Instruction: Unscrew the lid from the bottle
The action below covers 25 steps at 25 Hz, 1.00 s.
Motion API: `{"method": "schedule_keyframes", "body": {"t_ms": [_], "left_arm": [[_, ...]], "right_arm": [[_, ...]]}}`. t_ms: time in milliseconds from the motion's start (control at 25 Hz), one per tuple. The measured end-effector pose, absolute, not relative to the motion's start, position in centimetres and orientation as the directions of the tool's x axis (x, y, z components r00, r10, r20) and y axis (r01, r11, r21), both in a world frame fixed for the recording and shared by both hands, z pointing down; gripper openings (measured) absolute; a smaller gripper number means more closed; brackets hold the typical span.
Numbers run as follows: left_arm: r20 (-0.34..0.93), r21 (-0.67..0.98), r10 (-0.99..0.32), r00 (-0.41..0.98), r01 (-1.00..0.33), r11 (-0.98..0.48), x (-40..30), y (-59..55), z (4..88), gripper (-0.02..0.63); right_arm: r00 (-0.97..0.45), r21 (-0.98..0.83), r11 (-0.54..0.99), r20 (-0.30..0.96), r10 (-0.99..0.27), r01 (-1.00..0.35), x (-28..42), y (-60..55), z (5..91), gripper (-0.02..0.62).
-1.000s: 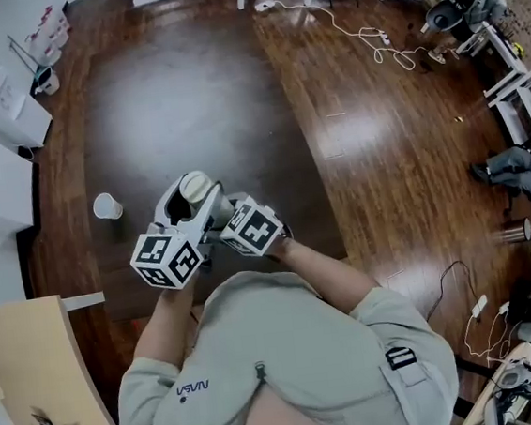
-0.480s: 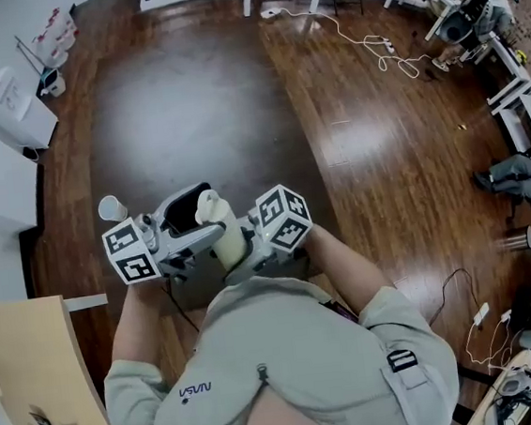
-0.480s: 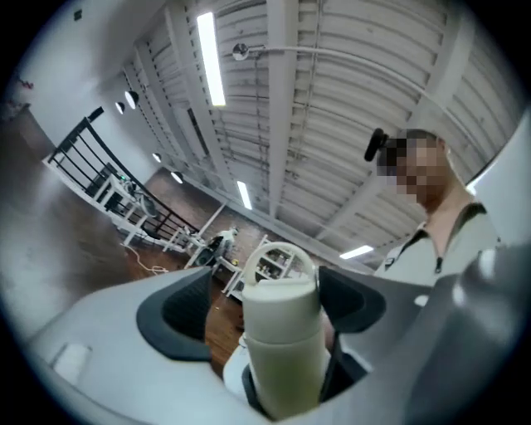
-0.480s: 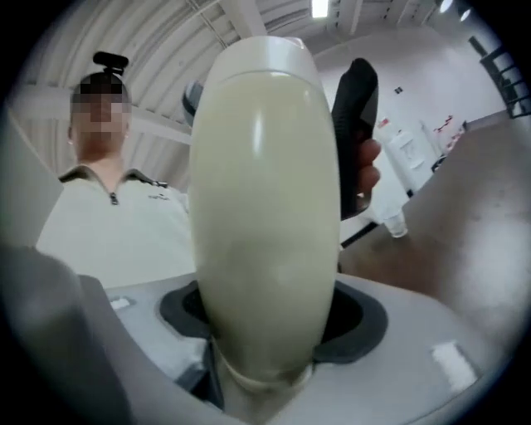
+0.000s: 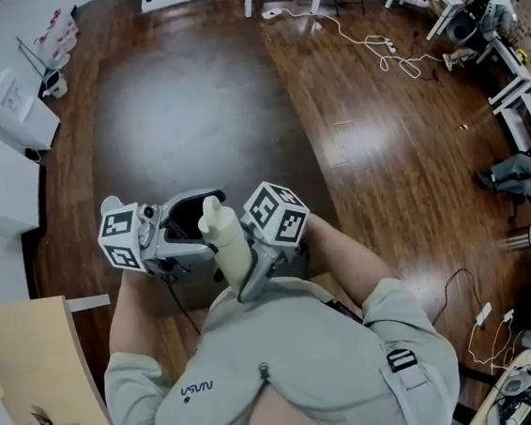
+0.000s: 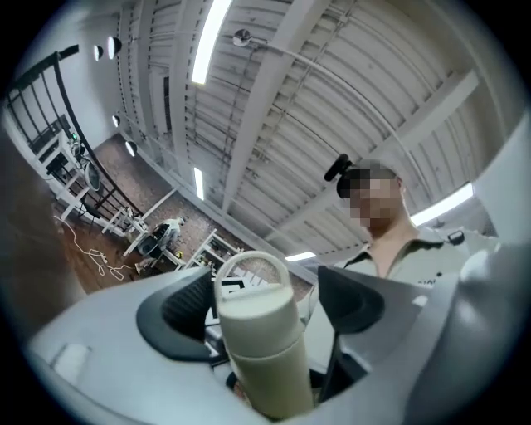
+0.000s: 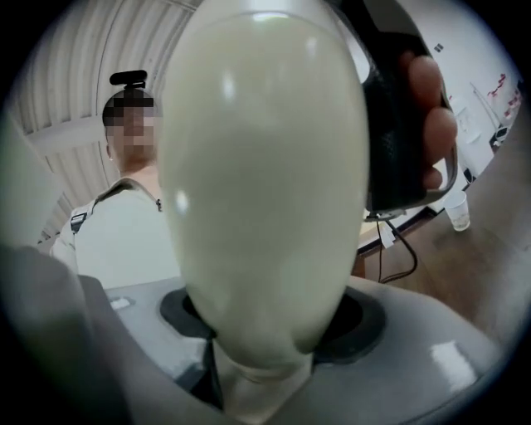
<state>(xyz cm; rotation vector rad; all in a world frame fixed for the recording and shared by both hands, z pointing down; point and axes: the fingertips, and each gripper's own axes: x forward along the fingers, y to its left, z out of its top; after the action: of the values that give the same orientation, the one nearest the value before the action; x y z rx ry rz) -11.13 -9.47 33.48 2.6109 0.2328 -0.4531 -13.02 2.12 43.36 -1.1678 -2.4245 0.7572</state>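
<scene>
As seen in the head view, the cream bottle (image 5: 229, 248) is held in the air close in front of the person's chest, above the dark wooden floor (image 5: 188, 102). It is tilted, with its top end pointing away from the body. The lid (image 6: 251, 304) is seated on the bottle, and its loop handle (image 6: 249, 259) stands up from the top.

The right gripper (image 7: 274, 319) is clamped on the bottle's body. In the right gripper view both dark pads bear against the rounded cream surface, which fills most of the frame.

The left gripper (image 6: 267, 301) stands with its jaws wide apart, having just been opening. The lid end of the bottle sits between them. One pad (image 6: 355, 297) is plainly clear of the lid; the other lies just beside it, with no pressure evident.

The two marker cubes, left (image 5: 122, 239) and right (image 5: 277, 217), flank the bottle. A hand (image 7: 425, 116) around the left gripper's grip shows in the right gripper view, with a clear cup (image 7: 458, 217) on the floor beyond.
</scene>
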Motion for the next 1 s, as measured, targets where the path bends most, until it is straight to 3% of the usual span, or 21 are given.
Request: {"method": "schedule_keyframes", "body": {"t_ms": [160,280,560,680,800,1000], "left_arm": [[-0.342,0.417,0.128,0.931,0.273,-0.867,-10.4,-8.8,33.6,0.385],[-0.338,0.419,0.108,0.935,0.252,-0.872,-10.5,-9.0,33.8,0.309],[-0.257,0.421,-0.076,0.963,0.041,-0.906,-10.5,-11.5,34.5,0.305],[-0.208,0.395,-0.243,0.948,-0.146,-0.907,-11.2,-13.2,34.8,0.305],[-0.15,0.315,-0.426,0.892,-0.365,-0.876,-11.2,-14.6,35.0,0.305],[-0.069,0.157,-0.69,0.72,-0.676,-0.72,-11.5,-16.4,35.7,0.304]], "right_arm": [[-0.567,-0.62,0.496,0.1,0.818,0.607,-12.9,2.8,44.1,0.301],[-0.568,-0.618,0.501,0.106,0.816,0.605,-12.9,2.9,44.3,0.301],[-0.695,-0.596,0.661,0.226,0.683,0.456,-13.8,-0.4,46.2,0.301],[-0.797,-0.532,0.798,0.331,0.505,0.284,-15.0,-3.6,47.6,0.301],[-0.861,-0.386,0.922,0.453,0.229,0.042,-15.7,-7.3,49.3,0.301],[-0.784,-0.11,0.917,0.564,-0.259,-0.382,-15.2,-13.3,51.0,0.301]]}}
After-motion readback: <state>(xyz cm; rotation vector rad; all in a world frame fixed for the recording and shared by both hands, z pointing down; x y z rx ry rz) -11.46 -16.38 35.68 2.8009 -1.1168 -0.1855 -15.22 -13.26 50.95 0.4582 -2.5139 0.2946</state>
